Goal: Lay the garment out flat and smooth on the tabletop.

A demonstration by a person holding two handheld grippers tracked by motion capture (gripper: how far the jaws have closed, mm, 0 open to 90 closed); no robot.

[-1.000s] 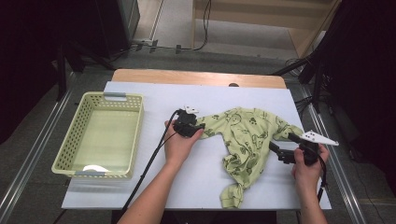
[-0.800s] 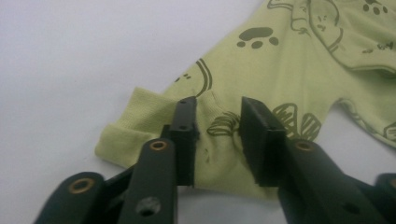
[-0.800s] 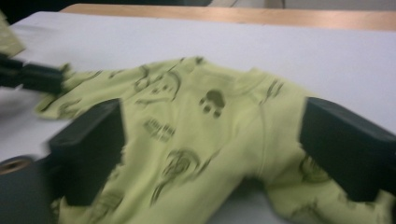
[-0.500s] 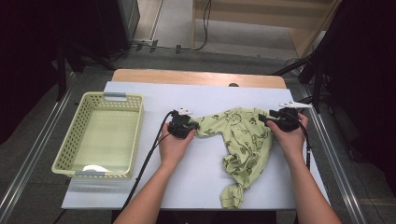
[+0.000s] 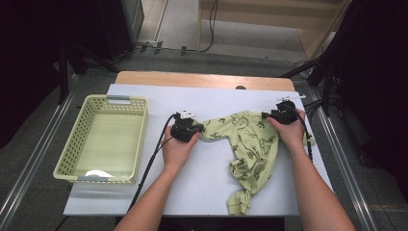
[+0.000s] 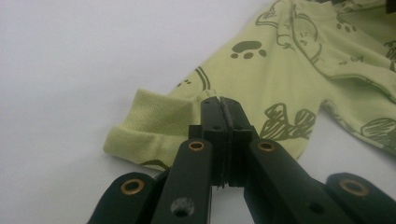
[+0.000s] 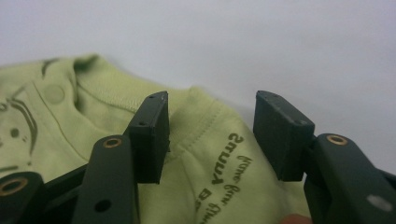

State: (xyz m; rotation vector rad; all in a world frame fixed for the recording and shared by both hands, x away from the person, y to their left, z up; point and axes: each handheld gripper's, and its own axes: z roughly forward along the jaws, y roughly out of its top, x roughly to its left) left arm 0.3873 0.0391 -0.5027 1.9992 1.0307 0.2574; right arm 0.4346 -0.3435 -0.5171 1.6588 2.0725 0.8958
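- Left gripper (image 6: 223,105) has its jaws pressed together on the ribbed cuff end of the pale green printed cotton baby garment (image 5: 250,144), pinching the fabric right at a sleeve seam.
- Right gripper (image 7: 210,135) stands with its jaws part-way spread and has just been closing in; the garment's collar-side edge lies between the pads, but they are not pressing on it yet.
- In the high view the garment sits on the white table sheet (image 5: 159,103), right of centre, the left gripper (image 5: 186,129) at its left sleeve, the right gripper (image 5: 281,114) at its far right corner, and the lower part trailing crumpled toward the near edge.
- Progress, as I read it: 1 of 2 grips is made, the second is about to land. Spreading, folding and putting away all look undone.
- The pale yellow-green plastic lattice basket (image 5: 77,144) stands at the left, well apart from the garment; inside I see only a small white patch near its front wall, and I can't tell what it is.
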